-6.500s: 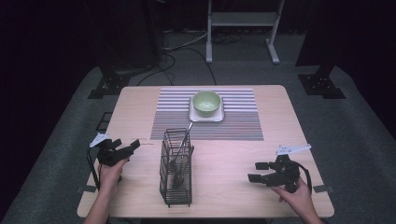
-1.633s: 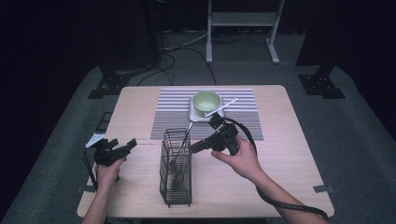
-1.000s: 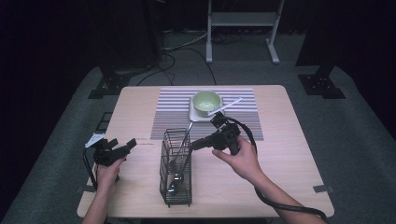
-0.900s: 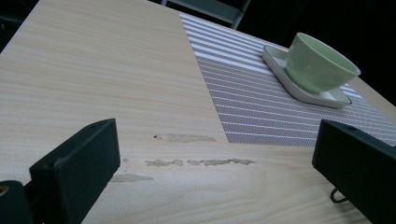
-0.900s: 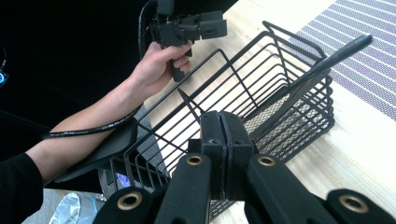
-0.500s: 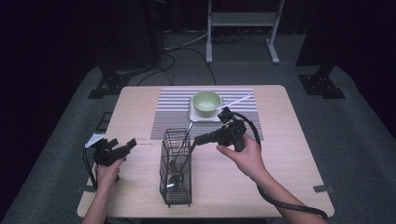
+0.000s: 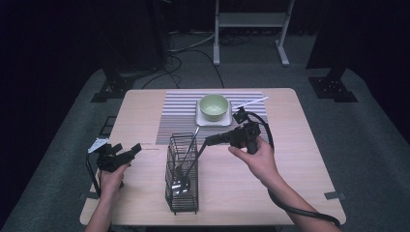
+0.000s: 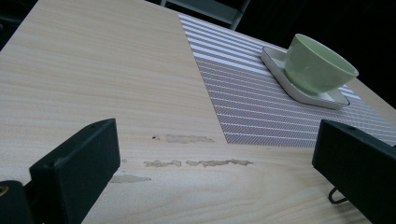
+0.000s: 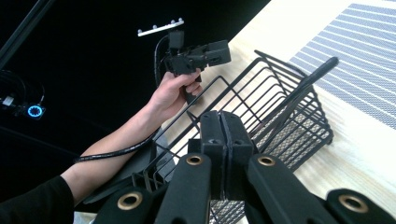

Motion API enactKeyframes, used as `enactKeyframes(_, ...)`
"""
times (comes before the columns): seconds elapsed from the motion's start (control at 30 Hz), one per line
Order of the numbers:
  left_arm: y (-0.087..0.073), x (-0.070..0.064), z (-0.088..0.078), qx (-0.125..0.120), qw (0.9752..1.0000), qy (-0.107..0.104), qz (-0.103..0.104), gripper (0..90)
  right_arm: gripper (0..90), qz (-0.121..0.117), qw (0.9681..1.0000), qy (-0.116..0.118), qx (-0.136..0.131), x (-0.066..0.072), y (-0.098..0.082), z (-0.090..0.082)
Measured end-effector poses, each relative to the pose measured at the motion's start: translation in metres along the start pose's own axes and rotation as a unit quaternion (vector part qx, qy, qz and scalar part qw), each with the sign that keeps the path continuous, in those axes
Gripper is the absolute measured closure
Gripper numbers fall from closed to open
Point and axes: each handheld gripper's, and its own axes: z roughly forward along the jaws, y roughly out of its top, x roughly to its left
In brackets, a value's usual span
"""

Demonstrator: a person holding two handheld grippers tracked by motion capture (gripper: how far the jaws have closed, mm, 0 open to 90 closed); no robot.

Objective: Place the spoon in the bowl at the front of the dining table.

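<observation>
A black wire basket (image 7: 182,176) stands upright near the front middle of the bench (image 7: 300,159). Inside it are utensils — a spoon-like metal piece low in the basket, a silver handle (image 7: 193,140) leaning up and out of the top, and a dark handle (image 7: 199,157) slanting toward the right gripper (image 7: 209,140). What else lies at the bottom is too small to tell.

The right gripper sits just above the basket's rim, its fingers (image 9: 224,135) pressed fully together; in the right gripper view they meet flat over the wire frame (image 9: 280,107). Whether the tips pinch the dark handle (image 9: 313,77) cannot be told from these views.

The left gripper (image 7: 126,152) rests at the left edge of the bench, well apart from the basket, its fingers (image 8: 79,163) standing wide open with nothing between them.

Farther back, a pale green bowl (image 7: 213,106) sits on a small white square tray (image 7: 200,119), which lies on a grey-and-white striped mat (image 7: 179,108). The bowl looks empty — nothing shows above its rim (image 8: 322,53).

No label, brand or writing can be read on any of these things.
</observation>
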Motion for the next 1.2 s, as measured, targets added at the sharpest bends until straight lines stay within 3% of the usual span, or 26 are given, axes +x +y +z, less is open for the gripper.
enactKeyframes(0.57, 0.000, 0.000, 0.001, 0.001, 1.0000, -0.001, -0.001, 0.0, 89.1, 0.023, 0.9991, 0.027, -0.023, -0.005, 0.001, -0.013)
enactKeyframes(1.2, -0.001, 0.000, 0.001, 0.001, 1.0000, 0.000, -0.001, 0.0, 89.1, 0.038, 0.9973, 0.038, -0.050, -0.009, 0.002, -0.031)
